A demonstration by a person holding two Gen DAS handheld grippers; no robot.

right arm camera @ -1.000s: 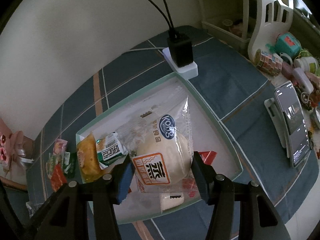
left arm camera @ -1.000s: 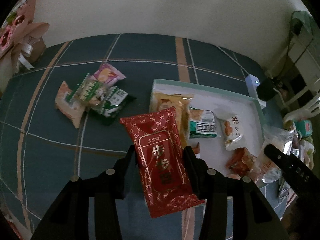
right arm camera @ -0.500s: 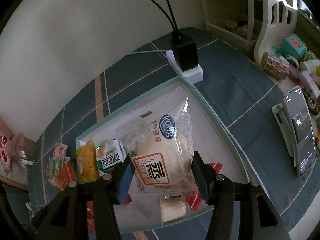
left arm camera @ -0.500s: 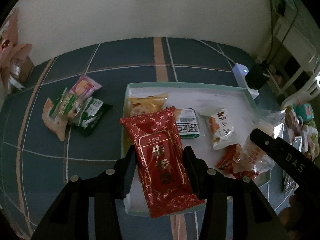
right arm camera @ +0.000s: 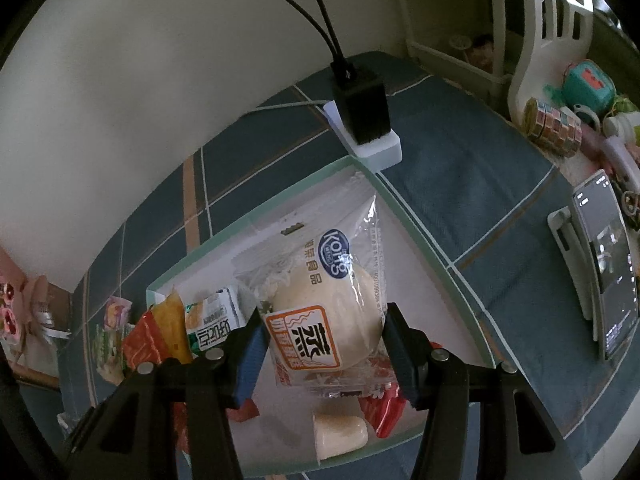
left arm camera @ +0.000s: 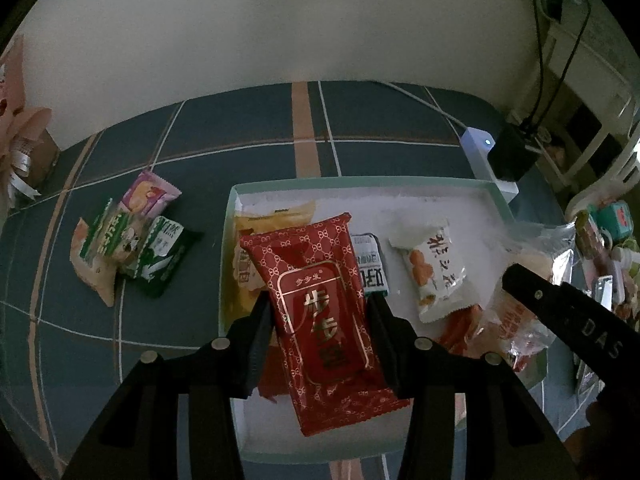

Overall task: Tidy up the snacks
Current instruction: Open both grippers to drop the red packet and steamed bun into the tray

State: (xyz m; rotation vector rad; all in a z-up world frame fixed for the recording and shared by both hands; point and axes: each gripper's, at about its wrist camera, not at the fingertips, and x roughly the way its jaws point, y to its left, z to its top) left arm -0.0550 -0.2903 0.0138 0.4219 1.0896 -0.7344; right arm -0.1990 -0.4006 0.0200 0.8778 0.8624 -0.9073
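**Both grippers loaded over the snack tray**

Left gripper (left arm camera: 320, 320): jaws closed part-way, pads pressing both long sides of a red snack packet with gold lettering (left arm camera: 320, 308). The packet hangs over the left half of the white tray with the pale green rim (left arm camera: 360, 181).

Right gripper (right arm camera: 324, 344): jaws closed part-way on a clear bag holding a round steamed bun (right arm camera: 332, 312), above the tray's near right area.

Tray contents: a yellow packet (left arm camera: 276, 216) in the far left corner, a small green-and-white packet (left arm camera: 372, 268) beside it, a white packet printed with orange (left arm camera: 432, 272) near the middle, red wrappers (right arm camera: 380, 408) and a pale oblong piece (right arm camera: 340, 436) toward the near edge.

On the blue checked tablecloth (left arm camera: 240, 132), left of the tray: a loose heap of packets, pink (left arm camera: 150, 196), green (left arm camera: 160, 256) and pale orange (left arm camera: 92, 272).

A white power strip carrying a black adapter (right arm camera: 362, 110) touches the tray's far right corner. A phone on a stand (right arm camera: 604, 264) lies near the cloth's right edge.
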